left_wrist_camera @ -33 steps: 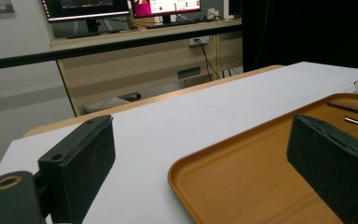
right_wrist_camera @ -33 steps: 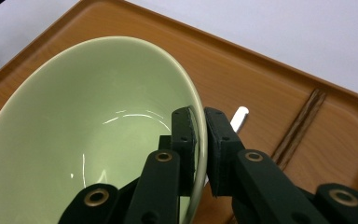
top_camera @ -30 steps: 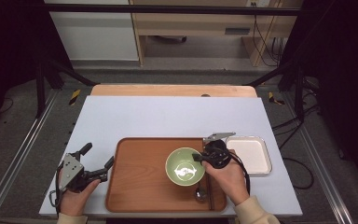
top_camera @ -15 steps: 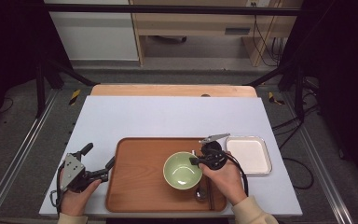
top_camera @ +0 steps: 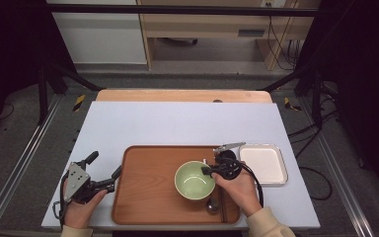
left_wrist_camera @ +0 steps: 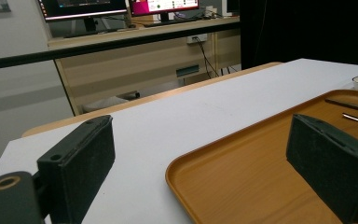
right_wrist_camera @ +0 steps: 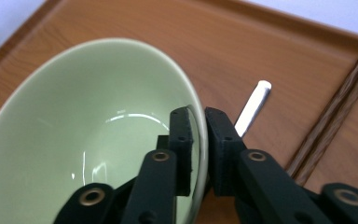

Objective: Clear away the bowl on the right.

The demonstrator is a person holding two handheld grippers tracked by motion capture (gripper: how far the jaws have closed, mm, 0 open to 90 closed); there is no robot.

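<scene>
- Right gripper view first: the right tool [right_wrist_camera: 198,140] is clamped on the rim of the green bowl [right_wrist_camera: 88,135], one jaw inside the wall, the other outside, rim pinched between them.
- The bowl looks like glazed ceramic, so I'd guess stiff, a bit heavy for a one-sided rim pinch, slick, and chippable if it bangs down. The rim is really the only place a two-jaw tool can bite, and the bowl will probably want to swing down on the side away from the jaws.
- In that view the bowl's opening tilts away from the tool; I can't tell if it's lifted clear of the wooden tray [right_wrist_camera: 270,42] or resting on an edge.
- Just past the outer jaw lie a metal spoon handle [right_wrist_camera: 253,107] and dark chopsticks [right_wrist_camera: 335,116], flat on the tray.
- High view: the bowl [top_camera: 194,180] sits over the tray [top_camera: 148,187], right at the tip of the right tool [top_camera: 208,170]; a white rectangular dish [top_camera: 263,164] sits behind that tool, off the tray on the surface [top_camera: 187,123].
- Left tool [top_camera: 102,170] is wide open and holding nothing, parked beside the tray's edge, well apart from the bowl. In the left gripper view the tray corner [left_wrist_camera: 242,186] lies between its spread jaws.
</scene>
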